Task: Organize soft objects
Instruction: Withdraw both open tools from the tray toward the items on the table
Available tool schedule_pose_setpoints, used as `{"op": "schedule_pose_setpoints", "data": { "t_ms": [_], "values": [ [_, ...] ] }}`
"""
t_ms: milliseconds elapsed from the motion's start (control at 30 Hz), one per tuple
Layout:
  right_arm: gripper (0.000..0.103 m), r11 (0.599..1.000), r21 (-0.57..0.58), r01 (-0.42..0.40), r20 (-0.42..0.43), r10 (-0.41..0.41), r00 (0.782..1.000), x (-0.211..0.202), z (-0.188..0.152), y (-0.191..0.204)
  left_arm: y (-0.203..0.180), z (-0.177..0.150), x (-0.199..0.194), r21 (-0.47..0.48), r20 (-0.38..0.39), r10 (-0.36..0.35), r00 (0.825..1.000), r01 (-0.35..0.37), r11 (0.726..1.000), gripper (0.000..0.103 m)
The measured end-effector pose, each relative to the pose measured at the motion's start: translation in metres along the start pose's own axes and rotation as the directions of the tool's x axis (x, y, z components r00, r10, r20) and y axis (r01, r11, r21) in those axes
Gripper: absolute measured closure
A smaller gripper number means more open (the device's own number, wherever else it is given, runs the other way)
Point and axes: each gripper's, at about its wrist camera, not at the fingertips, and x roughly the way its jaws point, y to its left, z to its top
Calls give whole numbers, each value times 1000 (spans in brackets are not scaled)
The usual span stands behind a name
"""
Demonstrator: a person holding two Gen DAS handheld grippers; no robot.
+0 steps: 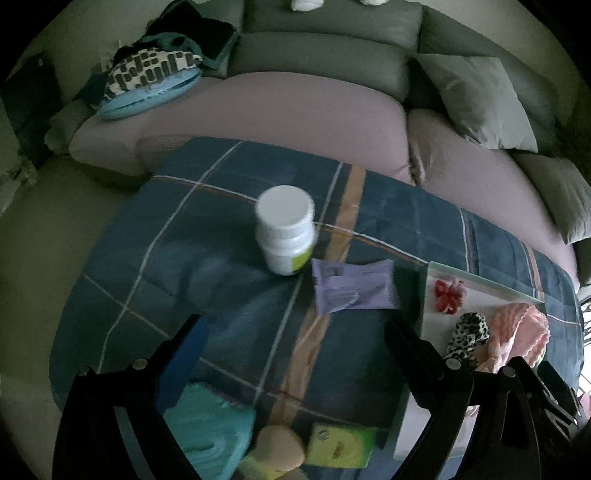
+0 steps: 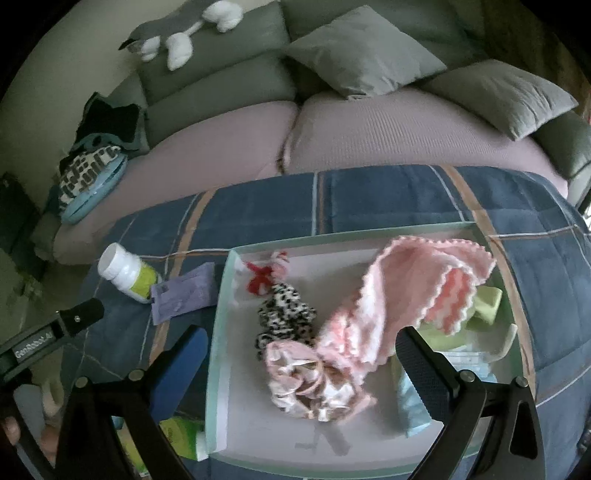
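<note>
A white tray (image 2: 221,332) lies on a blue plaid blanket. In it are a pink knitted cloth (image 2: 406,291), a leopard-print scrunchie (image 2: 284,317), a pink satin scrunchie (image 2: 306,384), a red and white yarn piece (image 2: 264,275) and pale green and light blue soft items at the right. My right gripper (image 2: 299,347) is open and empty above the tray. My left gripper (image 1: 295,332) is open and empty over the blanket, left of the tray (image 1: 428,291). Below it lie a teal cloth (image 1: 210,428), a beige sponge (image 1: 280,446) and a yellow-green packet (image 1: 340,443).
A white pill bottle (image 1: 286,232) and a purple packet (image 1: 354,290) sit on the blanket (image 1: 184,240) near the tray. Behind is a sofa with lilac seats (image 2: 369,133), grey cushions (image 2: 362,51), a plush toy (image 2: 177,33) and a patterned bag (image 1: 151,70).
</note>
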Motion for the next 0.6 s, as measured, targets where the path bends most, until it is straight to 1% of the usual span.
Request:
{"op": "schedule_pose_setpoints", "data": {
  "t_ms": [100,233,400,600],
  "values": [
    [0,999,-23,-41,-8,41,999,1,-2,14,16,-1,-6,-19,3,12,1000,-12,1000,7],
    [0,995,-61,-76,-28,74,997,3,-7,33,35,-2,-12,-44,0,58,998,-58,997,7],
    [0,987,-128,-95,-73,86,994,11,-22,59,51,-8,-16,-76,0,49,999,-49,996,7],
    [0,975,-186,-122,-116,101,988,12,-39,79,61,-21,-27,-97,12,64,998,-63,993,7]
  ]
}}
